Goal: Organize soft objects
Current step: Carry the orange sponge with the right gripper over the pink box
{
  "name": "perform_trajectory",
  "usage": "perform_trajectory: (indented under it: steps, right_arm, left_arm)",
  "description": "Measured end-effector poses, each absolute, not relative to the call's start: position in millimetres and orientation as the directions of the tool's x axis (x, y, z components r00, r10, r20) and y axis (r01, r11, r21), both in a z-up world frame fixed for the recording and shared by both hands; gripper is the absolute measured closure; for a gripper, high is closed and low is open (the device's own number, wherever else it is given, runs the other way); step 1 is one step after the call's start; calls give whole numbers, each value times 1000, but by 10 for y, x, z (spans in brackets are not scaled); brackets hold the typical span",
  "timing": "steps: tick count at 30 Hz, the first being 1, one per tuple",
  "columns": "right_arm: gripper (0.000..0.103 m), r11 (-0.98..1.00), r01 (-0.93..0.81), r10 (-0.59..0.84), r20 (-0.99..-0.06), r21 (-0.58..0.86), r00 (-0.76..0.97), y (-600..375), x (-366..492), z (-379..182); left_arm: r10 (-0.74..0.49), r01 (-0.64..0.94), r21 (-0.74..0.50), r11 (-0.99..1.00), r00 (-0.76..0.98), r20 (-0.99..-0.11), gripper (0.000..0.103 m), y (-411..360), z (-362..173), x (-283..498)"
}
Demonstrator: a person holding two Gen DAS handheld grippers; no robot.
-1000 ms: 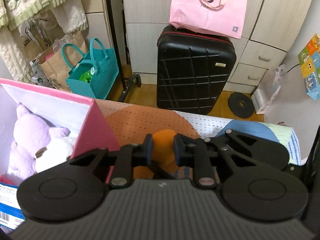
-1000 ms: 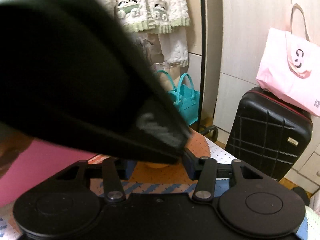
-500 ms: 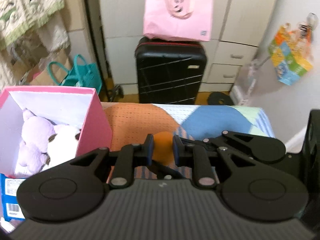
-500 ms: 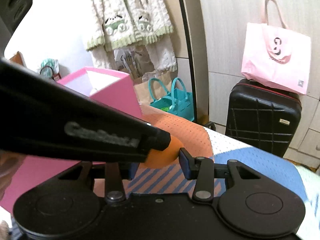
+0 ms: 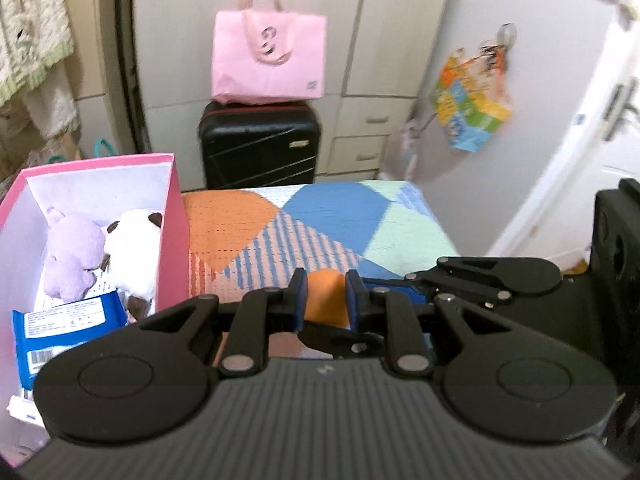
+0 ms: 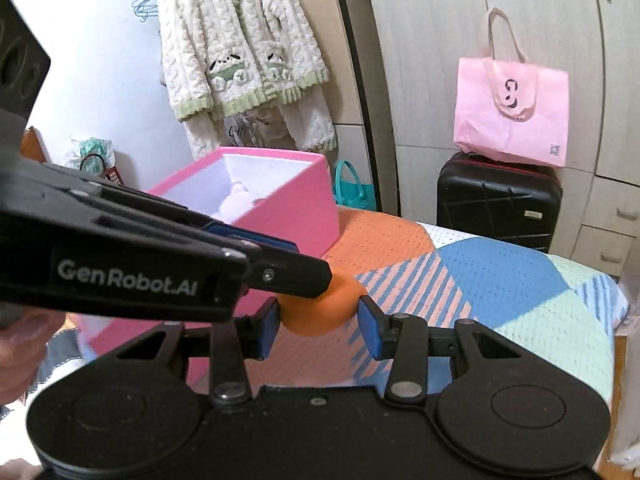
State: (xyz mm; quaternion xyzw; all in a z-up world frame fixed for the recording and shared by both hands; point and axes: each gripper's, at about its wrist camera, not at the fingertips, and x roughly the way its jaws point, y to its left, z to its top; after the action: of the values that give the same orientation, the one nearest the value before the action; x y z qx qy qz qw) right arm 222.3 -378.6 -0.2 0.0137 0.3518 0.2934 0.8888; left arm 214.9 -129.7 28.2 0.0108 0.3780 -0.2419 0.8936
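Observation:
My left gripper (image 5: 325,294) is shut on a soft orange ball (image 5: 325,298), held above the patterned cloth. The same ball (image 6: 320,314) sits between my right gripper's (image 6: 318,322) blue pads, with a small gap showing at the right pad; the left gripper's fingers (image 6: 280,272) cross in front from the left. A pink box (image 5: 172,216) stands at left, holding a purple plush (image 5: 72,256), a white panda plush (image 5: 134,248) and a blue wipes pack (image 5: 68,328). The box also shows in the right wrist view (image 6: 296,208).
A patterned cloth (image 5: 340,216) covers the table. Beyond its far edge stand a black suitcase (image 5: 260,144) with a pink tote bag (image 5: 268,64) on top, and drawers. A fleece garment (image 6: 240,52) hangs at left. A teal bag (image 6: 352,192) sits on the floor.
Both grippers have pulled back and risen with the orange ball. The pink box's inside now shows more fully, and the left gripper has slid left out of the right wrist view.

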Motion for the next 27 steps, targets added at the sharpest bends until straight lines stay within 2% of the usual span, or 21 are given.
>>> perform_trajectory:
  steps: [6,13,19,27]
  right_arm:
    - [55,847,-474,519,-564,240,643,-3603,1746,410]
    - [55,850,-477,519,-511,223,685,-3228,1311,792]
    - [54,836,-519,529,-512,177,677,-2684,1255,903]
    - [54,829,-517,537,-558,212,633,-2220,1561,616]
  left_arm:
    - [-540,534,-206,820,602,-588,84,-850,690,1664]
    - [-584,591,-167,789,640,-499,84,-307,990,1222]
    - [-567,563,-165,810,678,-468,83,199,1030,1161]
    - [-554,505,-242,828,675,-487,83,705,718,1526]
